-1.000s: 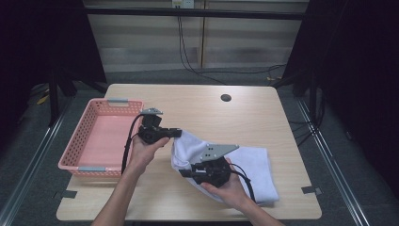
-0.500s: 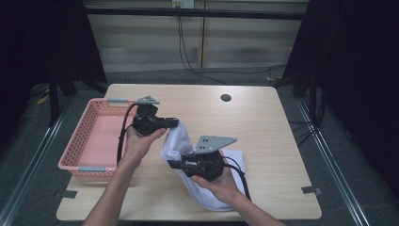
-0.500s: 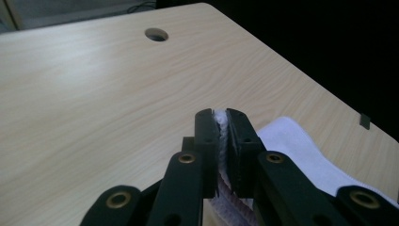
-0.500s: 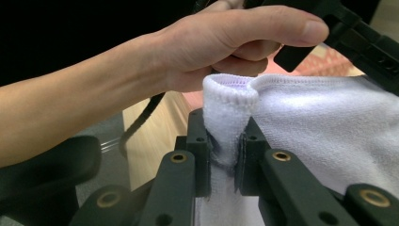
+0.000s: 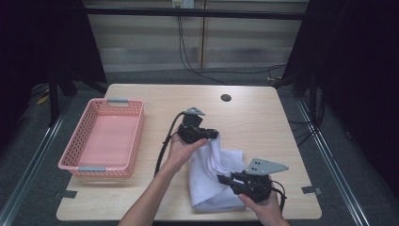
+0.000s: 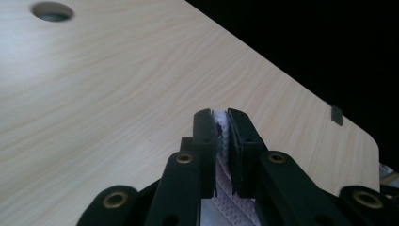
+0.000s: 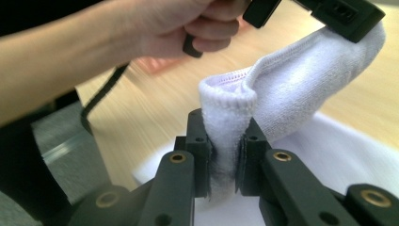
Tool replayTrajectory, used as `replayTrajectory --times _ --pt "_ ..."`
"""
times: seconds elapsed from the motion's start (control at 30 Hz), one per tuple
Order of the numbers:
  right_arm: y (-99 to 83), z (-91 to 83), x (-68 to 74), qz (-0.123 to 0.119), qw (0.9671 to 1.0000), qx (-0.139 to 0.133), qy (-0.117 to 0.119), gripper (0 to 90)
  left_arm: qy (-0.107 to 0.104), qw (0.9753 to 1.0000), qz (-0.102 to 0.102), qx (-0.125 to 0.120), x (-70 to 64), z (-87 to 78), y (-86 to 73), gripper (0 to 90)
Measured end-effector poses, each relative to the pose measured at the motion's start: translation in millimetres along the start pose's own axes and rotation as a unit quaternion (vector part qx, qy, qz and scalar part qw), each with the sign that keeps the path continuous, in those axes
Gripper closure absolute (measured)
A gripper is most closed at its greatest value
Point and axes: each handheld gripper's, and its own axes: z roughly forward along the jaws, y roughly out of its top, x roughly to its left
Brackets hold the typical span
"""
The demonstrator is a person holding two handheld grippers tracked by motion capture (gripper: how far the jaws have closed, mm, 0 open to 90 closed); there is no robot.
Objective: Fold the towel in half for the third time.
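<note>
- Claws first: left claw (image 5: 211, 134) is clamped on a towel (image 5: 211, 181) edge, and the left gripper view shows white hem (image 6: 221, 129) pinched between nearly closed jaws.
- Right claw (image 5: 223, 179) grips a bunched fold of the same towel (image 7: 226, 141), jaws pressed into it.
- Towel lies half-lifted near the bench (image 5: 263, 117) front edge, one corner raised, the rest heaped flat.
- Progress, as I judge it: both grasps are made; folding or moving it looks barely begun.
- Basket (image 5: 75, 165) stands well apart at left, holding nothing.
</note>
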Motion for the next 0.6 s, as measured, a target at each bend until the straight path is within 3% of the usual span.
replayTrajectory --times 0.17,0.23,0.27,0.3,0.43,0.47,0.53,0.6 --pt "-29.5 -13.1 -13.1 0.014 0.9989 0.038 -0.022 77.2 -0.004 0.9991 -0.008 0.042 -9.5 40.4 -8.0 82.4" --pt "-40.9 -15.1 -16.0 0.017 0.9976 0.061 -0.027 75.3 -0.019 0.9992 -0.008 0.035 -10.8 52.5 -13.6 76.0" --pt "-44.9 -16.2 -17.0 0.023 0.9970 0.067 -0.030 72.1 -0.019 0.9992 -0.008 0.035 -10.8 52.5 -13.6 70.1" --pt "-47.0 -18.2 -18.1 0.025 0.9968 0.069 -0.031 66.2 -0.034 0.9991 -0.007 0.023 -11.7 54.5 -15.4 64.4" --pt "-40.5 -35.1 -22.8 0.024 0.9968 0.058 -0.049 44.1 -0.028 0.9993 0.001 -0.023 -14.4 28.4 -9.9 51.7" --pt "-36.7 -39.2 -25.9 0.031 0.9967 0.055 -0.051 40.8 -0.028 0.9993 0.001 -0.023 -14.4 28.4 -9.9 49.9" --pt "-28.1 -45.1 -33.1 0.037 0.9967 0.036 -0.063 38.3 -0.020 0.9991 0.016 -0.034 -16.7 0.9 -12.7 47.4" --pt "-22.9 -45.2 -37.6 0.035 0.9965 0.028 -0.071 37.6 -0.017 0.9993 0.017 -0.029 -17.4 -6.7 -17.0 51.2"
